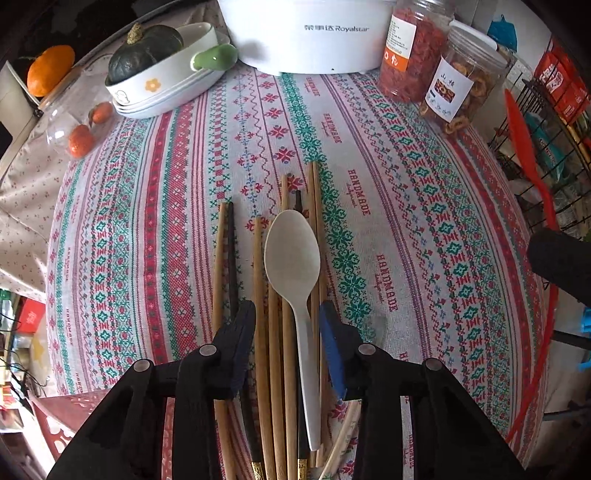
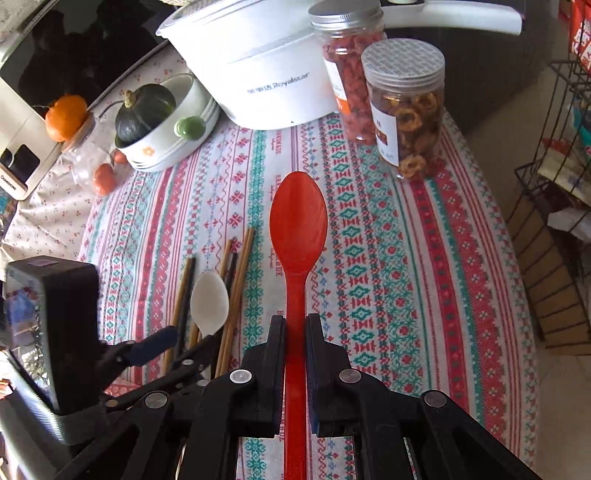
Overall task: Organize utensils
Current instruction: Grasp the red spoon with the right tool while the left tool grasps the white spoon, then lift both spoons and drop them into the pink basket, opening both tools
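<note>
Spoon [image 1: 292,254] atop chopsticks [image 1: 260,295] on tablecloth [image 1: 406,206], pot [image 1: 306,33] and jars [image 1: 461,81] behind.

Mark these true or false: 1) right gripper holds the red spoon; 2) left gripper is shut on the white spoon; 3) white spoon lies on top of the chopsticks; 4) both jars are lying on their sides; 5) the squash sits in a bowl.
1) True: the right gripper is clamped on the red spoon by its handle.
2) False: the left gripper straddles the white spoon, pads not pressing.
3) True: it rests across the chopsticks.
4) False: both jars stand upright, lids on.
5) True: the squash sits in a white bowl.
</note>
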{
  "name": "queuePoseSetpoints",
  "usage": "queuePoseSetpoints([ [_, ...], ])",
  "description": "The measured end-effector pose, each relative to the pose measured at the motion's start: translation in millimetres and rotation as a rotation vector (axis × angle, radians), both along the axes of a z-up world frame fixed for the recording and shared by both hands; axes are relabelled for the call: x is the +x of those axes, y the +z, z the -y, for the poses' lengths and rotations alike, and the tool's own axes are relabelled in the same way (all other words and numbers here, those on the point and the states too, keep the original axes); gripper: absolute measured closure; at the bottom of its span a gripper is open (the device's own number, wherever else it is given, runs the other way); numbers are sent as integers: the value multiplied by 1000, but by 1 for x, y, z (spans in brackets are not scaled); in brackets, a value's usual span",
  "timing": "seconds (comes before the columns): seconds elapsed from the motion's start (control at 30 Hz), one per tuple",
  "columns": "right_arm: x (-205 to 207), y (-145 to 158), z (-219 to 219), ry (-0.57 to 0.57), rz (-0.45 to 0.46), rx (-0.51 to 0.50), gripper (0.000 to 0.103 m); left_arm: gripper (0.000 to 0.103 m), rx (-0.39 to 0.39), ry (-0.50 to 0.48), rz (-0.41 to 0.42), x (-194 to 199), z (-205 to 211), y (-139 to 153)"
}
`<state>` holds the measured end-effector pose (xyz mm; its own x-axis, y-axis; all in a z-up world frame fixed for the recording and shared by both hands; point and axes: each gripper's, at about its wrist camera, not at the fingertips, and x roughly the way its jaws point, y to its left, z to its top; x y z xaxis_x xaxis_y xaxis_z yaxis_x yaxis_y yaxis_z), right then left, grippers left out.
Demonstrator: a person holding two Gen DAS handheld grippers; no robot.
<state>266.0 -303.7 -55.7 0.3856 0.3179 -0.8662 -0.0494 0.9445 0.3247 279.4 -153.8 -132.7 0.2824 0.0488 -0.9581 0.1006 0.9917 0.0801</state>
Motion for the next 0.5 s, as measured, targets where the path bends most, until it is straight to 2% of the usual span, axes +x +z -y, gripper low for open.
queuePoseSetpoints([
  [0.07,-1,2,-1,4,5,5,96,94,-1,-4,-15,0,3,-8],
  [0.17,-2,4,-7,10,19,-1,96,94,-23,-16,8,-3,2,-2],
  [0.27,-4,8,-8,12,39,1,96,94,-63,-35,72,-16,-1,16],
  [0.4,-8,14,-9,5,68,20,96,94,-185,-46,179,-40,-12,53],
  [0.5,-12,22,-11,1,101,64,96,94,-247,-68,277,-63,-25,87],
])
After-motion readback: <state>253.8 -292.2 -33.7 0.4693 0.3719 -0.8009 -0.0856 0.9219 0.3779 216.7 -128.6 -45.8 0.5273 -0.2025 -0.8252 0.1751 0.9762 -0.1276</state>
